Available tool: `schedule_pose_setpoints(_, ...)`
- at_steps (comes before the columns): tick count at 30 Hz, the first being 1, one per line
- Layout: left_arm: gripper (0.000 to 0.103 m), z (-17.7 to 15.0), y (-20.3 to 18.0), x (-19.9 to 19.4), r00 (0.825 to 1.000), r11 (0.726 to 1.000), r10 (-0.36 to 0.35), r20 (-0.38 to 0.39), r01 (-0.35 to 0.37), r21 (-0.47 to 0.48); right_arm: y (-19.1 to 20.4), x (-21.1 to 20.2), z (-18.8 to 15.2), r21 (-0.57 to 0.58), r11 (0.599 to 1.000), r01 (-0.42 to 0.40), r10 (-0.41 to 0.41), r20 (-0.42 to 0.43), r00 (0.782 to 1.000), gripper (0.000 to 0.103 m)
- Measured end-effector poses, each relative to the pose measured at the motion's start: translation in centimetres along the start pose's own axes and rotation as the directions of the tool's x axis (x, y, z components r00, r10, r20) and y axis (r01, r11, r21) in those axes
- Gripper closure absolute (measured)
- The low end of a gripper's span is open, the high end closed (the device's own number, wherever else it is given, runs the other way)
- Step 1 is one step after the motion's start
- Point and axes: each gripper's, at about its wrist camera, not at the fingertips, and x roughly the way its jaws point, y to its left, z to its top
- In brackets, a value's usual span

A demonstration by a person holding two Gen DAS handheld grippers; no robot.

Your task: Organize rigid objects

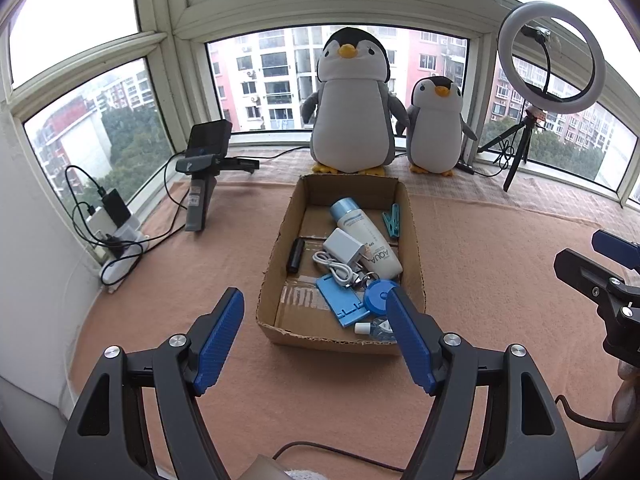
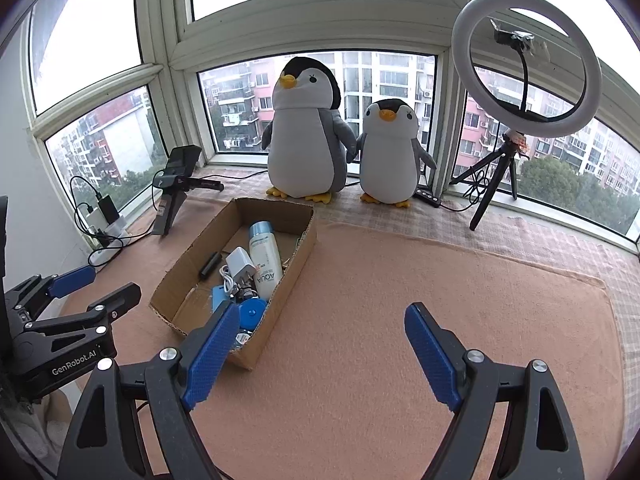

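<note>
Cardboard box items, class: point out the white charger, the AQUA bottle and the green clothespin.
charger (image 1: 342,245), left wrist view, on its white body.
AQUA bottle (image 1: 366,236), left wrist view, mid-body.
clothespin (image 1: 392,221), left wrist view, on its green middle.

Left gripper (image 1: 316,312) spread wide, empty, before cardboard box (image 1: 276,248) at twelve o'clock holding lotion bottle (image 1: 366,236), white charger (image 1: 342,248), blue clothespin (image 1: 392,220); right gripper (image 1: 600,264) at three o'clock.

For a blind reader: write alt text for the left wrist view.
An open left claw hovers before a cardboard box holding a lotion bottle, white charger and blue items. Two plush penguins stand behind it at the window.
</note>
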Motion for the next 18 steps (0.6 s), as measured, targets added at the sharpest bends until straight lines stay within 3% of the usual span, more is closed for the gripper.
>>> schedule_pose_setpoints(18, 0.029, 0.34, -0.13, -0.03, 1.000, 1.000, -0.008, 0.003, 0.008, -0.001, -0.23, 0.06, -0.05, 0.012, 1.000, -0.003, 0.003, 0.001, 1.000, 0.021)
